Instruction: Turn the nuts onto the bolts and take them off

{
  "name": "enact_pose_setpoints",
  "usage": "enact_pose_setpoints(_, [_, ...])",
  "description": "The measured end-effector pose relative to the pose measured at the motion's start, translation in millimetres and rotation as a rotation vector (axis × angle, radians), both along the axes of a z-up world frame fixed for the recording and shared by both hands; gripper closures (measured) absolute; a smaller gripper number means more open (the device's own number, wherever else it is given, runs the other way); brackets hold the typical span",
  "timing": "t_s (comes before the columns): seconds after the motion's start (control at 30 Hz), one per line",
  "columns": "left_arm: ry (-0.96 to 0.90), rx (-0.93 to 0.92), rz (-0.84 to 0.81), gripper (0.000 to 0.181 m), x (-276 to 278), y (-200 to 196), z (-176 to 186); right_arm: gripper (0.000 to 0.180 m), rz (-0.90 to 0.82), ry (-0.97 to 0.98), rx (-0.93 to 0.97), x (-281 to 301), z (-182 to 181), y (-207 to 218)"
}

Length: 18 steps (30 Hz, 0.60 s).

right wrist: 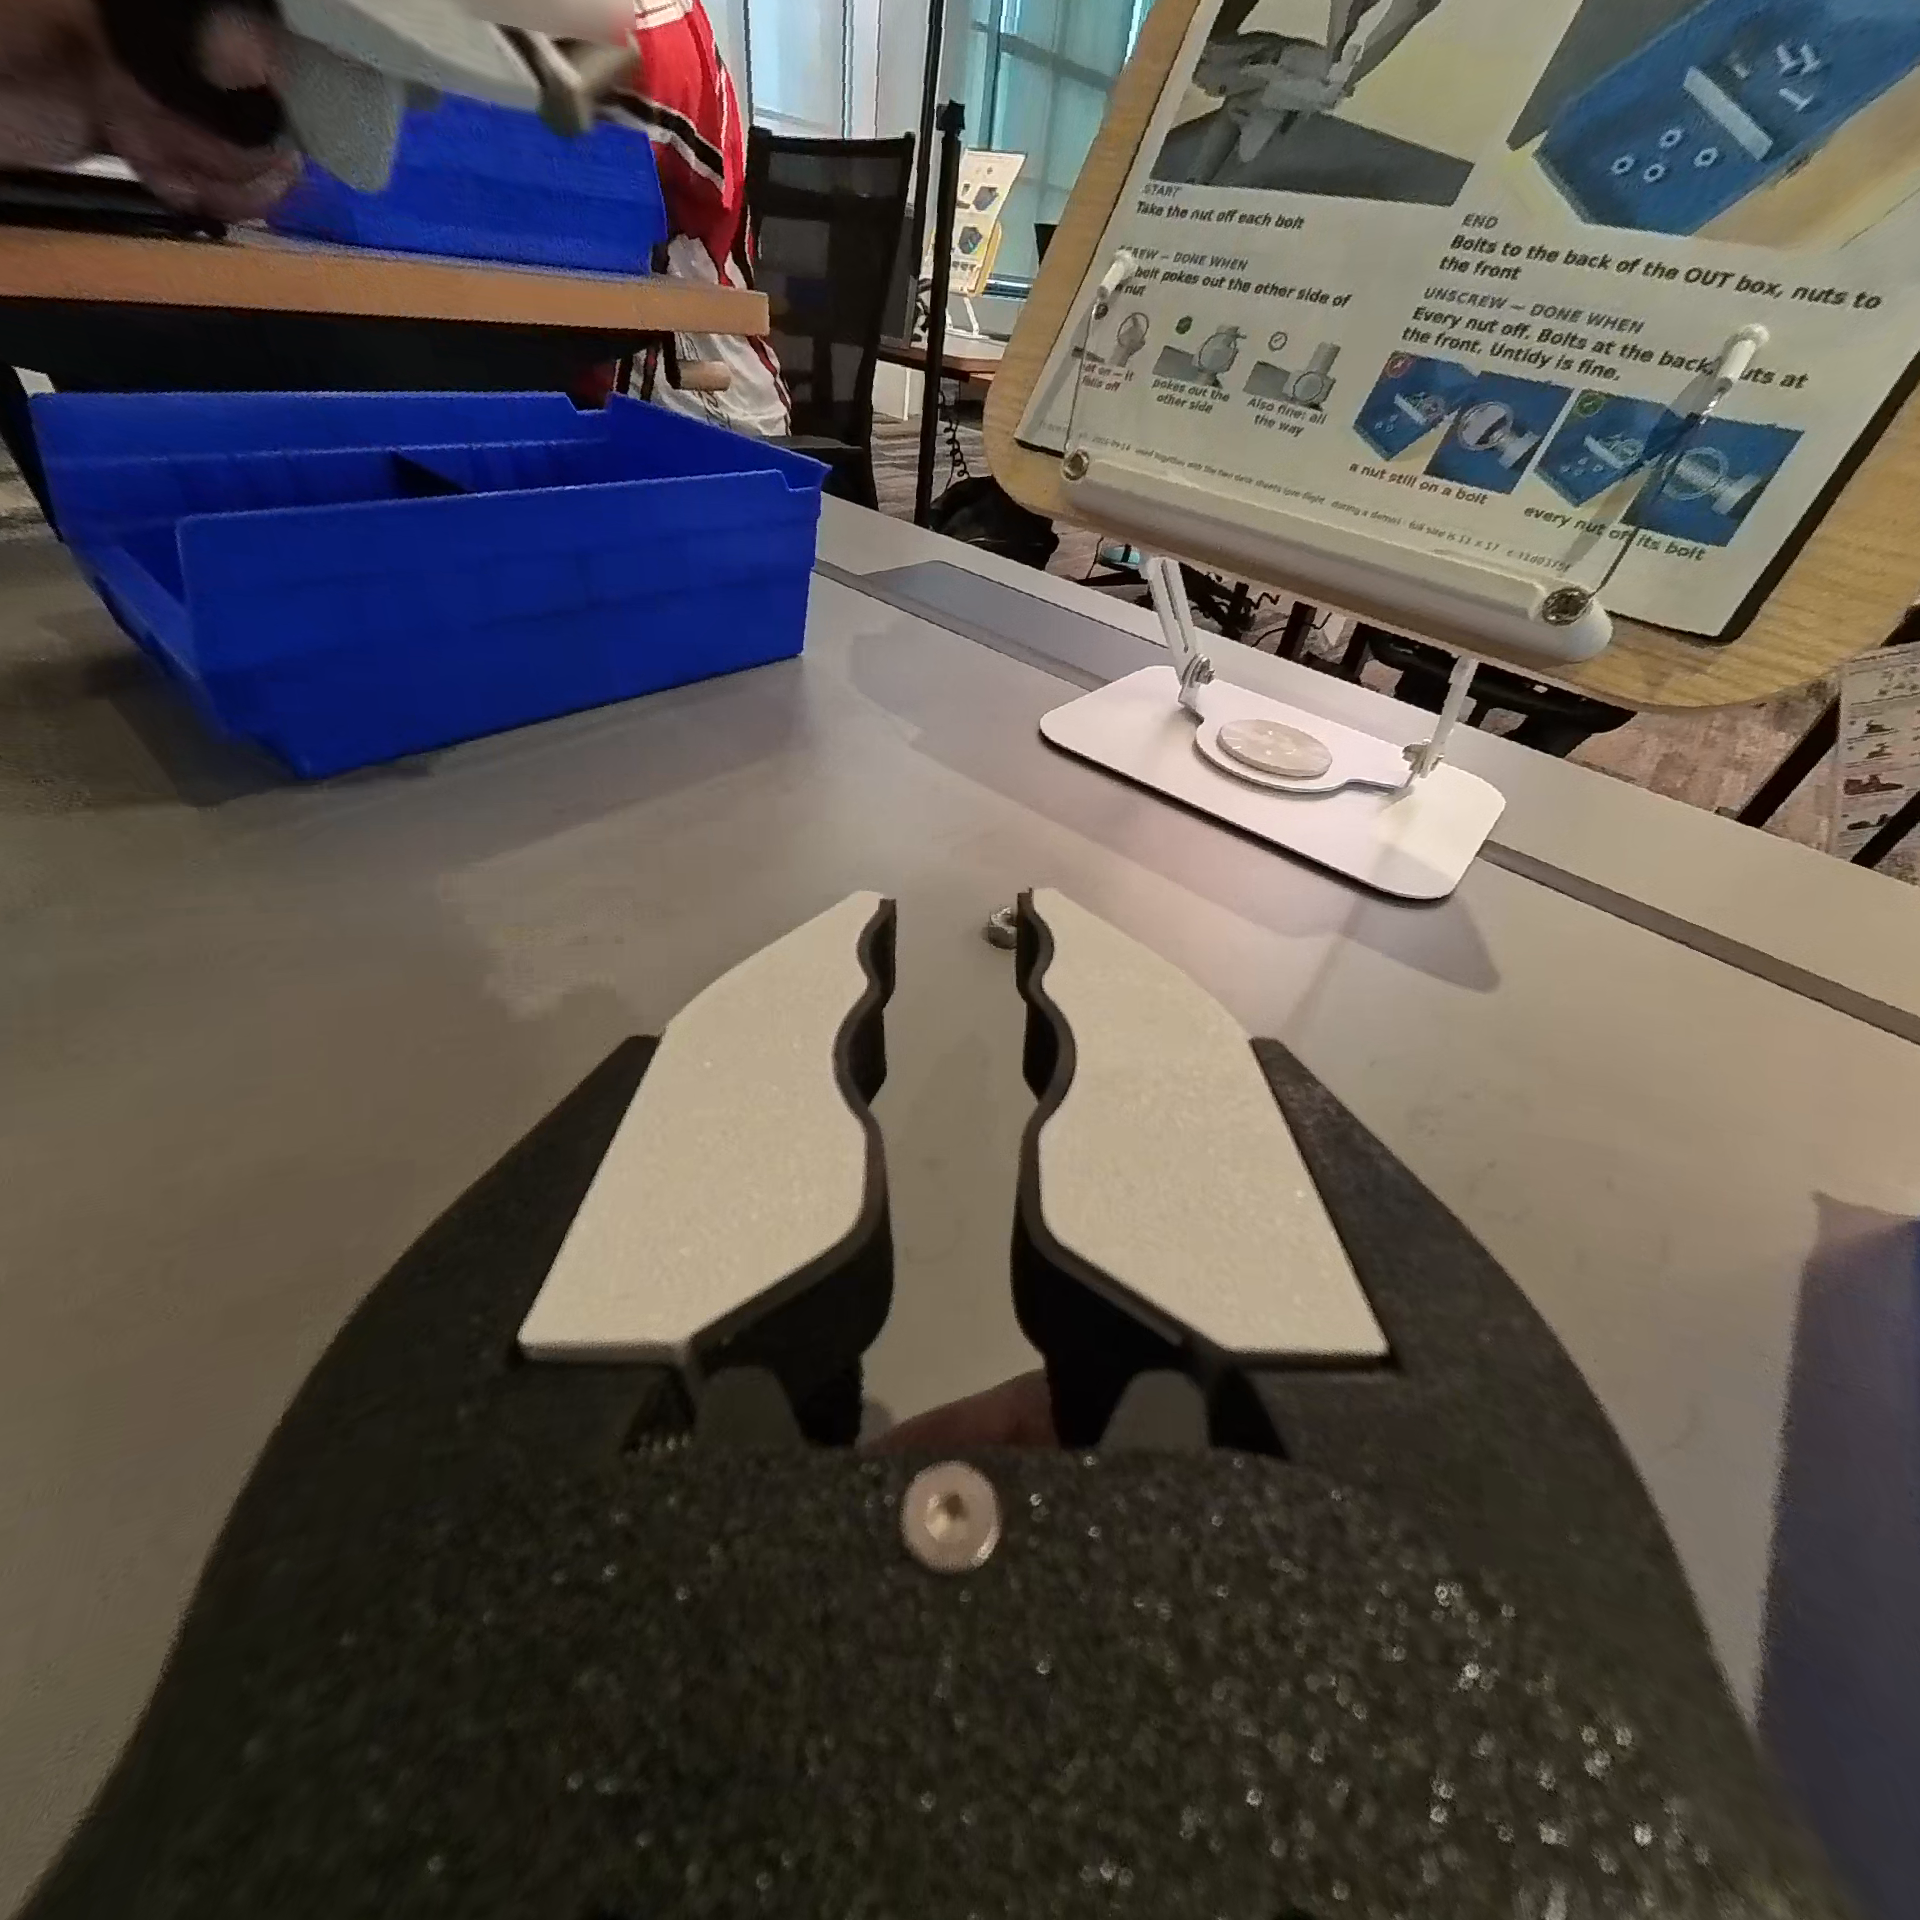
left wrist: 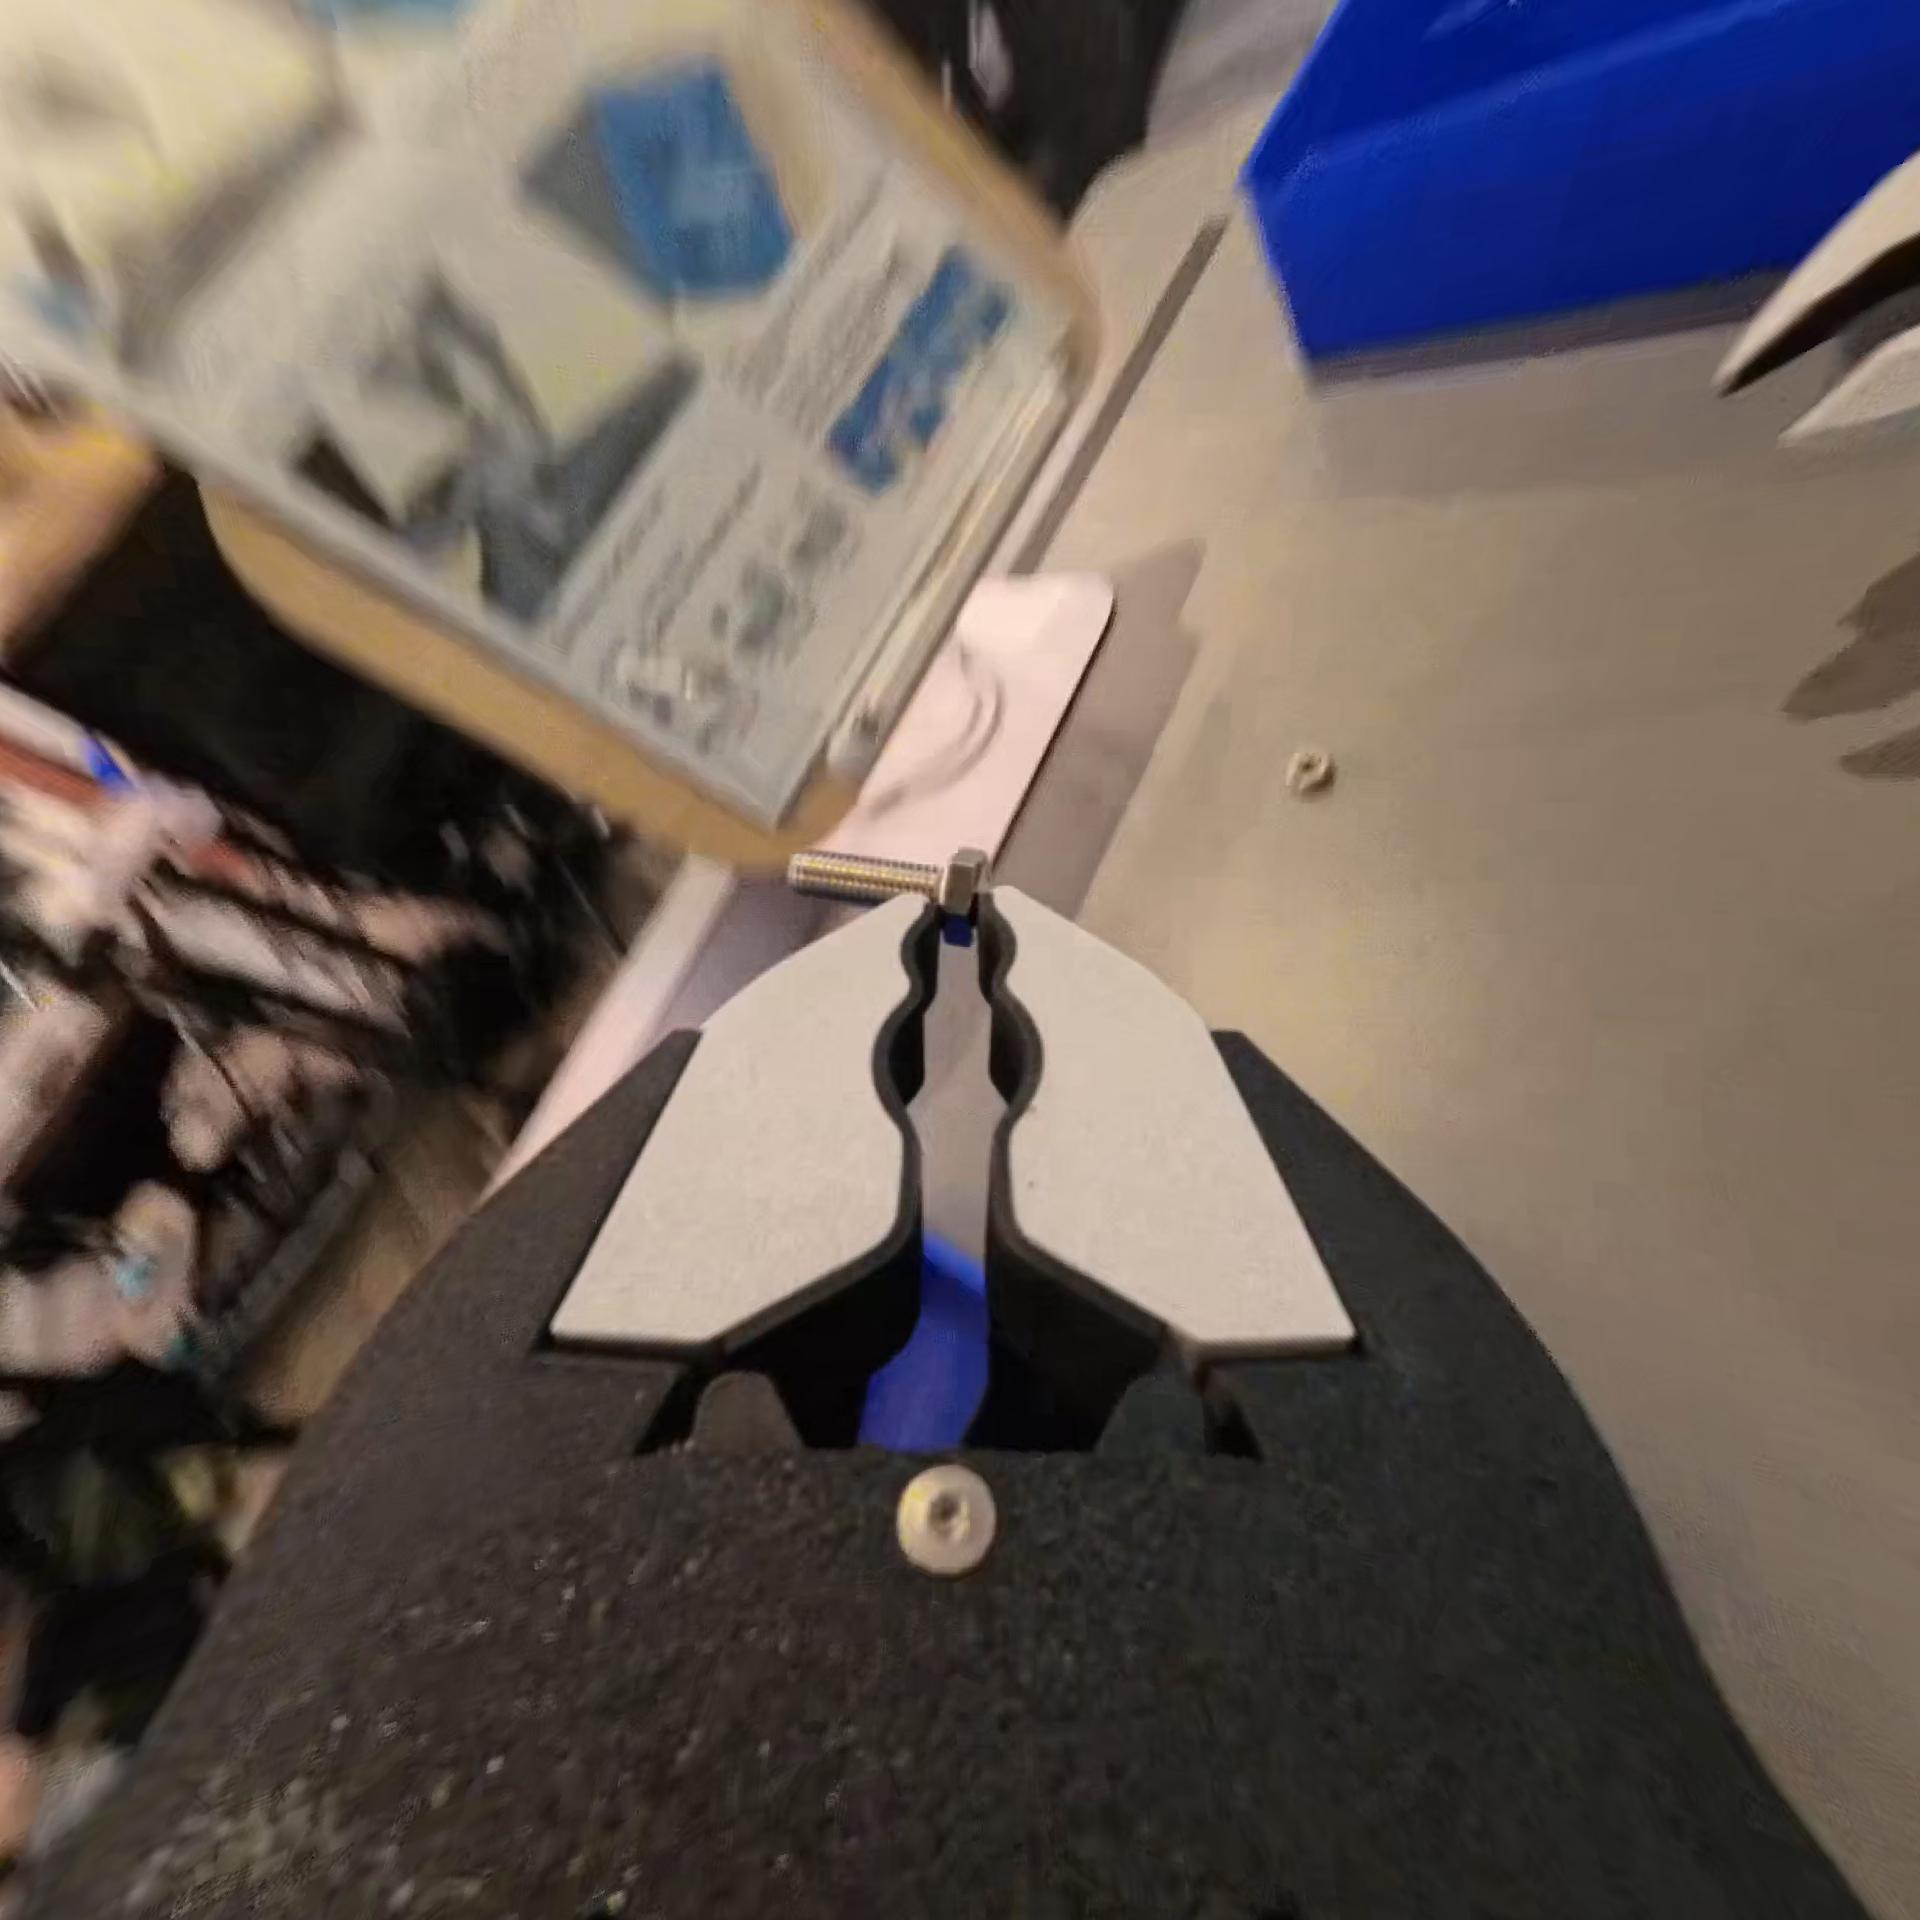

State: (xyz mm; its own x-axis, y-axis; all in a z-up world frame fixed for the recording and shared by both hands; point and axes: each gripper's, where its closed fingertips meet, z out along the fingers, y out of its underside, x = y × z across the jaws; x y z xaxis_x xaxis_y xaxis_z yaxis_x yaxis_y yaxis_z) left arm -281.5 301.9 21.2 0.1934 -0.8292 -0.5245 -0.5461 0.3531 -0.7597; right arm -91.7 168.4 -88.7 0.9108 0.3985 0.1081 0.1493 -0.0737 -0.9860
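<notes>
In the left wrist view my left gripper (left wrist: 961,912) is shut on the hex head of a silver bolt (left wrist: 883,875), held in the air with its threaded shaft pointing left. A small silver nut (left wrist: 1307,771) lies on the grey table beyond it. In the right wrist view my right gripper (right wrist: 956,914) is open and low over the table. The nut (right wrist: 1000,925) lies flat just ahead of the tips, close to the right fingertip and apart from it. The left gripper (right wrist: 561,83) shows blurred at the top left there. The right gripper's fingers (left wrist: 1829,332) show at the left view's right edge.
A blue divided bin (right wrist: 416,582) stands on the table at the left, and it also shows in the left wrist view (left wrist: 1558,166). An instruction board (right wrist: 1455,312) on a white stand base (right wrist: 1278,821) stands at the right. A second blue bin (right wrist: 488,197) sits on a raised wooden shelf behind. The tips of one gripper are about 25 cm away from the tips of the other.
</notes>
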Motion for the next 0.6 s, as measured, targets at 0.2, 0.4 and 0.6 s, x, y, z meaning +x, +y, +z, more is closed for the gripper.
enact_pose_setpoints(0.2, [-0.153,0.364,-0.229,0.174,64,-84,-28,0.158,-0.010,0.054,-0.015,7,2,1])
enact_pose_setpoints(0.4, [-0.212,0.317,-0.287,0.174,89,-103,-86,0.158,-0.013,0.108,-0.036,12,3,4])
enact_pose_setpoints(0.6, [-0.158,0.258,-0.342,0.174,91,-133,-99,0.155,0.012,0.140,-0.087,9,0,8])
